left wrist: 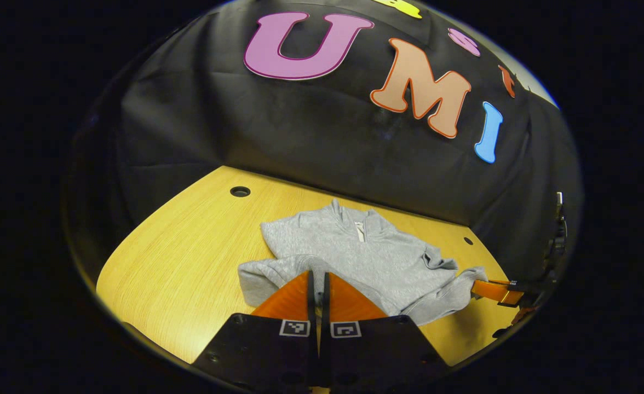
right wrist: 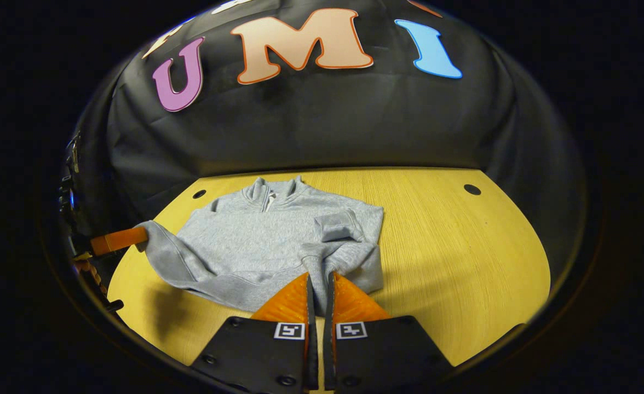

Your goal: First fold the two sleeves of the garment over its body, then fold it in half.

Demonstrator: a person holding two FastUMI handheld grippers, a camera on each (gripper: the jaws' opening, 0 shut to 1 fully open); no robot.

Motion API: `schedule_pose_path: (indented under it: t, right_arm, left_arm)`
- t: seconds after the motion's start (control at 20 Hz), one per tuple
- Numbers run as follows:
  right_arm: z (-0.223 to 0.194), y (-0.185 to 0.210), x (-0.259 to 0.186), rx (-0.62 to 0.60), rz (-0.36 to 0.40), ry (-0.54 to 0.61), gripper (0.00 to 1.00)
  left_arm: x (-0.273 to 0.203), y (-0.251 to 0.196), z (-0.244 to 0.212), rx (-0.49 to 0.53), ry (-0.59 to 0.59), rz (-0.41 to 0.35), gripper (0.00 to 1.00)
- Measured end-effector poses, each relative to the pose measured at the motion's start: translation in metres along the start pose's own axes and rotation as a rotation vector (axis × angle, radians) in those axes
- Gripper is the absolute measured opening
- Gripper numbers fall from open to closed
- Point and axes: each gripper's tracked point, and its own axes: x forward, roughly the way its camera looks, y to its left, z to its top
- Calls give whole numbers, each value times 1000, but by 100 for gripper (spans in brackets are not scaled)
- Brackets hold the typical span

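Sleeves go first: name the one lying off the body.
The sleeve held by the left gripper: it stretches sideways over the table; the other sleeve is bunched on the body.

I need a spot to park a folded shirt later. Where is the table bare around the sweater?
Bare table lies wide between the sweater and the cloth wall, and again beside the left gripper. It is crowded at the near hem by the right gripper.

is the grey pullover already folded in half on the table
No: in the right gripper view the grey pullover lies spread on the table, collar at the far end and hem near the tool, only sleeves gathered inward.
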Motion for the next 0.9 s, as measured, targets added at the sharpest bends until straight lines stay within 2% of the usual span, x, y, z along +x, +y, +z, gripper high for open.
schedule_pose_path:
  t: [0.35, 0.5, 0.55, 0.65, 0.7, 0.75, 0.85, 0.9]
  right_arm:
    - [-6, -5, 53, 37, -4, 126, 8]
    - [-12, -5, 65, 84, 21, 162, 6]
    - [-13, -6, 66, 95, 32, 168, 10]
    - [-12, -6, 68, 107, 48, 170, 8]
    - [-10, -6, 66, 113, 57, 168, 12]
    - [-9, -6, 65, 124, 64, 169, 14]
    - [0, -6, 62, 163, 75, 155, 22]
    - [8, -8, 62, 180, 71, 130, 32]
  left_arm:
    - [59, 12, -9, 59, 81, 66, 0]
    - [76, 15, -26, 59, 125, 71, 0]
    - [80, 16, -33, 54, 147, 71, 0]
    - [84, 16, -36, 47, 156, 67, 0]
    - [87, 16, -34, 53, 148, 65, 2]
    - [86, 17, -34, 65, 148, 69, 1]
    - [87, 19, -31, 87, 145, 72, 8]
    - [85, 18, -30, 91, 140, 69, 10]
